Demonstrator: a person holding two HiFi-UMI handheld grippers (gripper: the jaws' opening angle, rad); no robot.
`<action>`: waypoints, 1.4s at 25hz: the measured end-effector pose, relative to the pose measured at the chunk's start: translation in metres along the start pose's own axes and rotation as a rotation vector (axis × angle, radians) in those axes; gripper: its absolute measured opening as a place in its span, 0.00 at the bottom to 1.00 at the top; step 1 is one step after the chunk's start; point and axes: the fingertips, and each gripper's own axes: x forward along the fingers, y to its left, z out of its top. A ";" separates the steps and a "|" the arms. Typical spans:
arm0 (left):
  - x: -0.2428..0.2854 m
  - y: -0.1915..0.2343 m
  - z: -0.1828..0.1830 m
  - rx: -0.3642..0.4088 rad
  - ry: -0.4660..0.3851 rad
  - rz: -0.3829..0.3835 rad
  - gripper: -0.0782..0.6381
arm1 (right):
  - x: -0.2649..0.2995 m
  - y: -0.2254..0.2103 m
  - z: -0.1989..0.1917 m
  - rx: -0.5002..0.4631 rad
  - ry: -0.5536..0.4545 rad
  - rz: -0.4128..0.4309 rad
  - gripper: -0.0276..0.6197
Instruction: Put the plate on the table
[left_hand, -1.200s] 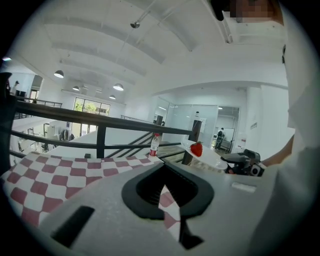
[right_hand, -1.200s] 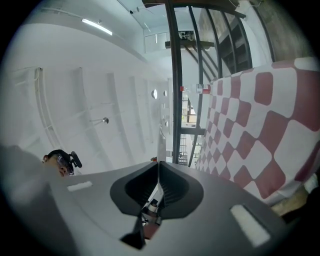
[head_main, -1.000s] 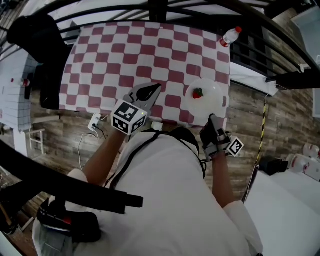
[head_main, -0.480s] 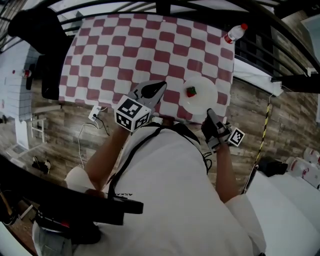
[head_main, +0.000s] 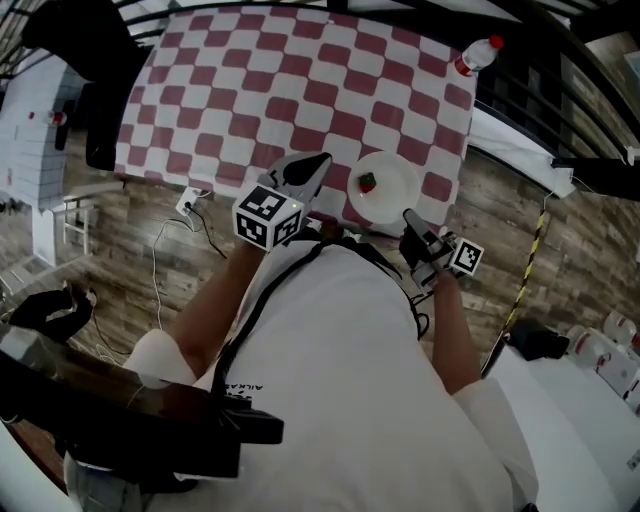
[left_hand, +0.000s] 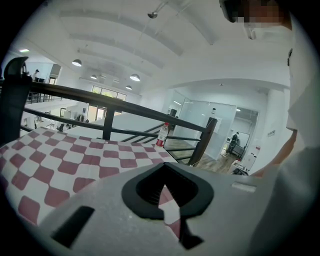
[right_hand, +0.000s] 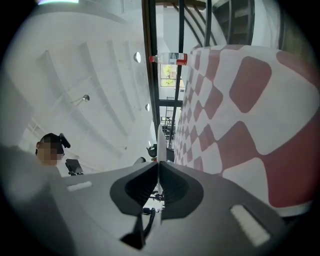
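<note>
Since a second ago the plate (head_main: 392, 198) has come in from the right-hand corner of the cloth and sits lower in the head view. Both tongs have travelled with it toward the near edge.

Room: an open white hall with ceiling lamps. A black railing (left_hand: 100, 97) runs behind the work area, above a plank floor (head_main: 150, 270).

Surface: the tabletop (head_main: 250, 90) is covered in a red-and-white checked cloth, flat and mostly bare. That leaves ample room to set the plate down.

Task item: the white plate lies over the near right part of the cloth, just inside the edge. I cannot confirm whether its underside is bearing on the cloth yet.

Right tongs (head_main: 408, 218): narrow, pinched on the plate's near rim. In the right gripper view the rim shows as a thin white blade between the jaws. I judge the rim grip lets the plate go down flat without the jaws fouling the cloth, though one-edge support risks tilting.

Left tongs (head_main: 320, 160): closed together and holding nothing, held above the cloth just left of the plate. They appear to be standing by clear of the drop zone.

Smaller items: a red-capped bottle (head_main: 476, 55) stands at the far right corner, well apart. A small red item (head_main: 367, 182) rides on the plate, which is a reason for keeping it level.
</note>
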 end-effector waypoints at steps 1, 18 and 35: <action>0.002 -0.002 -0.002 0.003 0.005 0.010 0.12 | -0.002 -0.005 -0.001 0.008 0.012 -0.004 0.07; -0.001 -0.030 -0.054 -0.009 0.067 0.148 0.12 | -0.019 -0.054 -0.011 0.044 0.153 -0.073 0.07; -0.002 -0.049 -0.057 0.015 0.079 0.175 0.12 | -0.034 -0.080 -0.014 0.059 0.168 -0.131 0.07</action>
